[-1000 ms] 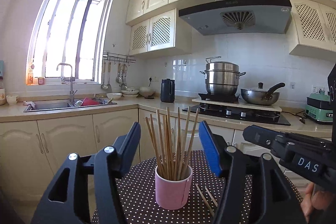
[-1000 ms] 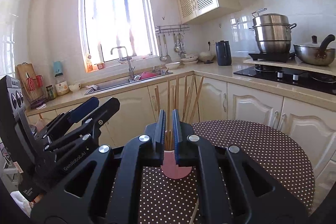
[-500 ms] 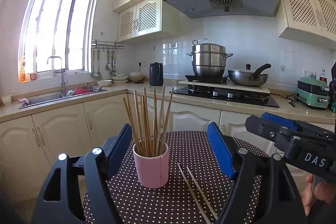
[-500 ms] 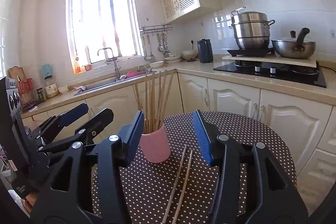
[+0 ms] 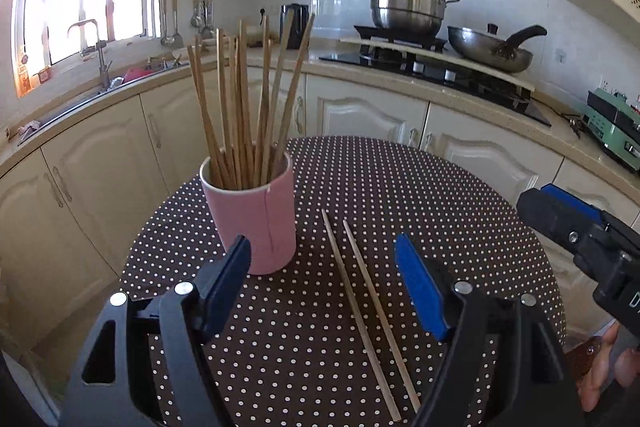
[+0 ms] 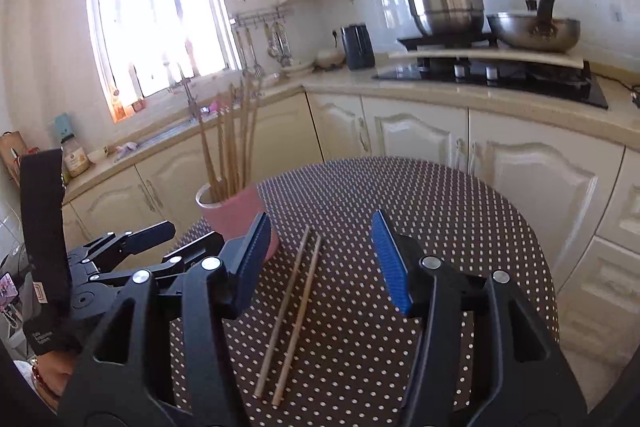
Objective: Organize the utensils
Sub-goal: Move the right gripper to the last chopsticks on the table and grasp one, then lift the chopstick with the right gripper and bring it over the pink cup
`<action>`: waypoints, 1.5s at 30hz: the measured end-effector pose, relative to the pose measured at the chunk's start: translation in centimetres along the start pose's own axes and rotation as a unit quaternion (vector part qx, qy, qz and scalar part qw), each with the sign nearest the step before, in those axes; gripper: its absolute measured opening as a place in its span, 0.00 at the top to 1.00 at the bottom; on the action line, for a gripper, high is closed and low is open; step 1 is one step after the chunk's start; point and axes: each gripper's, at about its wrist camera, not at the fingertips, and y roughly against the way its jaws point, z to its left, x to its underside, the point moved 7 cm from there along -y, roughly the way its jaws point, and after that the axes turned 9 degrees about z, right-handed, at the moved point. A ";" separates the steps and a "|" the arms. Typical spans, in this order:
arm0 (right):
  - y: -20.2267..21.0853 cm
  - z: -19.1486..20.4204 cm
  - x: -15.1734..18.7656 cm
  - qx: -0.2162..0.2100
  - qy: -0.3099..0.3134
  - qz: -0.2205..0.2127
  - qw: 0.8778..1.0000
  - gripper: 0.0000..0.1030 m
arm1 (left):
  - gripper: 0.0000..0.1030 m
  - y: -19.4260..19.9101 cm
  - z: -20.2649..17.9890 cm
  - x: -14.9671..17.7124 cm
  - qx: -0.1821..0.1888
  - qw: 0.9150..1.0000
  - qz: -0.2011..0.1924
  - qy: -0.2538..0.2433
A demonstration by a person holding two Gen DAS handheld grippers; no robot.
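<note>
Left gripper [image 5: 322, 259]: jaws spread wide, nothing between the pads; widened further than a second ago. Right gripper [image 6: 320, 251]: jaws parted to a moderate gap, empty; pressed together a second ago, just been opening, no object between them in either view.

Both wrist views now tilted lower toward the round table under a dark brown cloth with white polka dots [image 5: 460, 211] than a second ago; cupboards and hood largely gone from the top of frame.

Pair of loose pale wooden chopsticks [image 5: 360, 303] lying flat on the cloth, side by side, almost parallel. Seen from the left gripper: directly ahead, between the two fingers' lines, closer to the blue-padded one. Seen from the right gripper [image 5: 576, 231]: the same pair [image 6: 294, 311] ahead and below, between the jaws' lines, not touched.

Pink cylindrical ceramic cup [image 5: 252, 215] holding a bundle of upright brown wooden chopsticks [image 5: 244, 99]: ahead of the left gripper's left finger, just beside the loose pair's far ends.

Judgement: release completed, next pickup being lined up. Two sticks remaining outside the cup; task close to finished, not yet done. Thin flat sticks likely to need a low, narrow pinch.
</note>
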 end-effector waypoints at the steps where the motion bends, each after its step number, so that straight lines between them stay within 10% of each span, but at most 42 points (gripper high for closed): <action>1: -0.7 -0.4 0.3 0.002 -0.002 0.010 1.000 0.49 | 0.29 -0.6 -0.4 0.2 0.000 1.000 0.010 -0.003; 6: -3.6 -1.8 1.8 0.006 -0.010 0.056 0.998 0.49 | 0.29 -4.2 -1.3 1.2 -0.015 0.998 0.063 -0.020; 17: -8.0 -3.3 3.5 0.005 -0.008 0.125 0.992 0.49 | 0.64 -12.5 -2.2 2.6 -0.005 0.983 0.186 -0.008; 27: -9.9 -3.0 3.8 0.000 0.002 0.158 0.987 0.49 | 0.94 -14.1 -1.5 2.1 -0.009 0.984 0.178 -0.006; 45: -14.4 3.0 5.9 0.014 0.050 0.276 0.960 0.53 | 0.95 -8.2 2.4 4.5 0.024 0.988 0.153 0.008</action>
